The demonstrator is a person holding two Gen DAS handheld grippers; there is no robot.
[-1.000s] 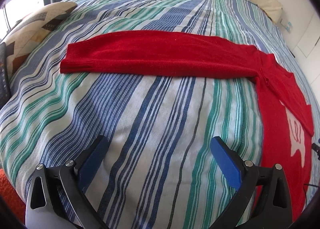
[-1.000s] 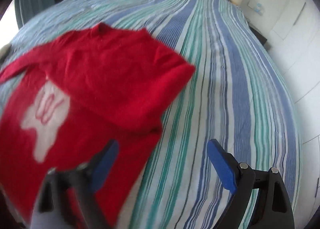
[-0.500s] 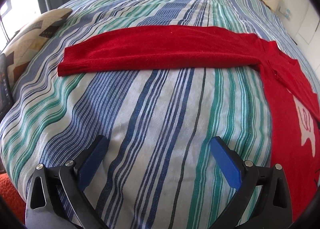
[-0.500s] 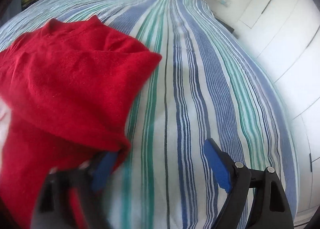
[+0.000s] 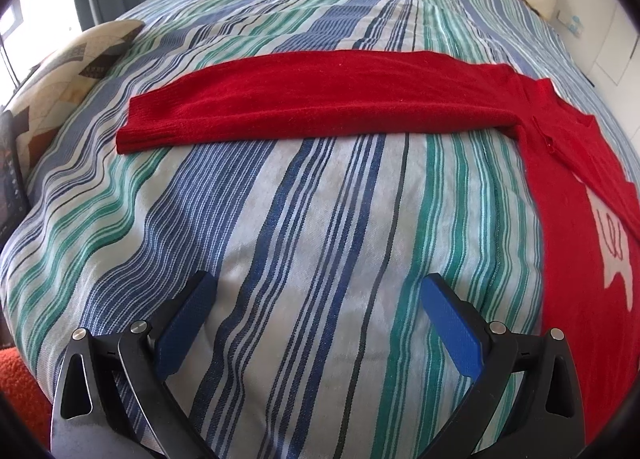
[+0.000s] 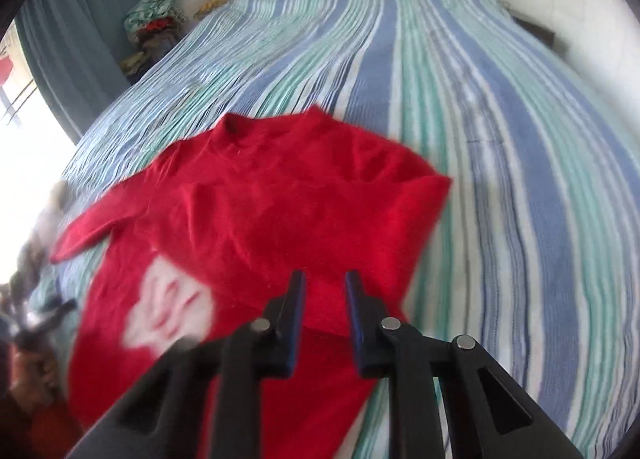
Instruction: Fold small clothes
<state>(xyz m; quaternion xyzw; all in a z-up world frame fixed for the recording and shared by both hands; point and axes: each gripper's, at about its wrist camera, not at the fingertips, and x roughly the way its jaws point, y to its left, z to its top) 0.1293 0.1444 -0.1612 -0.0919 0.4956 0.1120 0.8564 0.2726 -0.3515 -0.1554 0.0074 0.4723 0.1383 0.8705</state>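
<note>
Closing my right gripper (image 6: 325,279), I see its jaws nearly together with a narrow gap over the folded-in part of the red sweater (image 6: 256,219), though the blur keeps me from telling whether any cloth is pinched between the pads. My left gripper (image 5: 316,291) hangs wide open over the bare striped bedspread (image 5: 304,219), holding nothing. The sweater lies flat on the bed, one sleeve (image 5: 312,99) stretched straight out toward the patterned pillow (image 5: 76,71).

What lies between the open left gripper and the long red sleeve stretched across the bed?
Only bare striped bedcover separates the left gripper from the red knitted sleeve, as the left wrist view shows.
</note>
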